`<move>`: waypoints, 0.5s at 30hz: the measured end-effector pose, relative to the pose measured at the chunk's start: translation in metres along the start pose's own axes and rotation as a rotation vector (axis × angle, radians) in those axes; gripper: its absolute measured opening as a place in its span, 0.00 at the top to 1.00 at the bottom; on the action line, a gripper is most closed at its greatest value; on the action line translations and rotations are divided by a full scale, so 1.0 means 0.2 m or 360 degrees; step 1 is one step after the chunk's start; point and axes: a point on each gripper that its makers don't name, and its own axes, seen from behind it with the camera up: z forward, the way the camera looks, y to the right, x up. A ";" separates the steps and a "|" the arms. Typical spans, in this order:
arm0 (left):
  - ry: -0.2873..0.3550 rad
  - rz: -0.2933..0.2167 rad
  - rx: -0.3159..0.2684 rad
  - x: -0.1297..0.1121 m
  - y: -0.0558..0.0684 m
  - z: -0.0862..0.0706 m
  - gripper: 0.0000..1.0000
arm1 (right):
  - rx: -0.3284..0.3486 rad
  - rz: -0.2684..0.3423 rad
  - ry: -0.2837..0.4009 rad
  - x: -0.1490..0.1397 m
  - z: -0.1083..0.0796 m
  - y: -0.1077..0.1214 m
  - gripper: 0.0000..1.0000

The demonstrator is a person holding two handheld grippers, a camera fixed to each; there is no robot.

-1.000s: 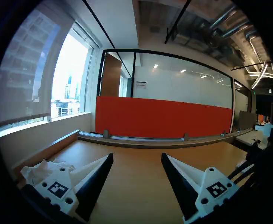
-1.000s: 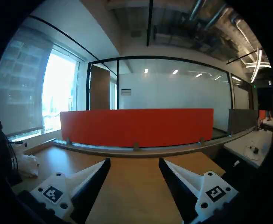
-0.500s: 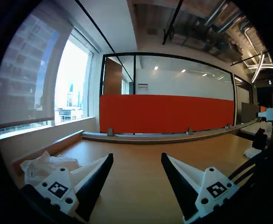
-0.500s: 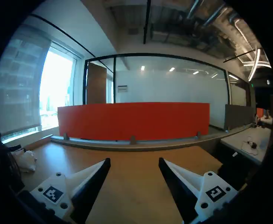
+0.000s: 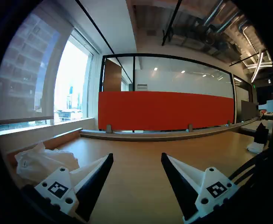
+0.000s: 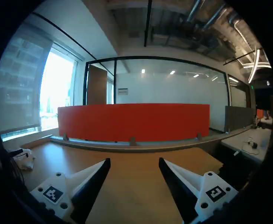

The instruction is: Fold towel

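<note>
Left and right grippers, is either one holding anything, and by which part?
Nothing is held. The left gripper and the right gripper are both open and empty; the crumpled white towel lies untouched on the table.

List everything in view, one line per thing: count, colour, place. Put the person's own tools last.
crumpled cloth: one, white, far left of the table, possibly the towel.
table: one, light wood, under both tools.
divider panel: one, orange, along the table's far edge.
window: one, bright, left wall.
side desk: one, whitish, right.
left tool: one, white and black, open, above the table.
right tool: one, white and black, open, above the table.
</note>
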 end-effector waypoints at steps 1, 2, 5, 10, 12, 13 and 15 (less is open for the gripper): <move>-0.0002 -0.0006 0.0001 -0.01 0.00 0.01 0.05 | -0.0001 -0.0001 0.0001 0.00 0.00 0.00 0.00; -0.0003 -0.0011 0.0002 -0.02 0.00 0.01 0.05 | -0.0002 -0.0003 0.0001 -0.01 0.01 0.00 0.00; -0.0003 -0.0026 -0.0003 -0.04 0.00 0.02 0.05 | -0.0003 -0.0004 0.0006 -0.02 0.01 0.00 0.00; 0.0003 -0.0027 0.0009 -0.06 -0.01 0.03 0.05 | -0.0009 -0.0003 0.0007 -0.02 0.02 0.02 0.00; 0.0004 -0.0029 0.0012 -0.06 -0.01 0.03 0.05 | -0.0007 -0.0005 0.0008 -0.02 0.03 0.02 0.00; 0.0004 -0.0032 0.0012 -0.07 -0.01 0.03 0.05 | -0.0006 -0.0006 0.0009 -0.02 0.03 0.02 0.00; 0.0000 -0.0036 0.0011 -0.08 -0.01 0.04 0.05 | -0.0005 -0.0008 0.0009 -0.01 0.03 0.02 0.00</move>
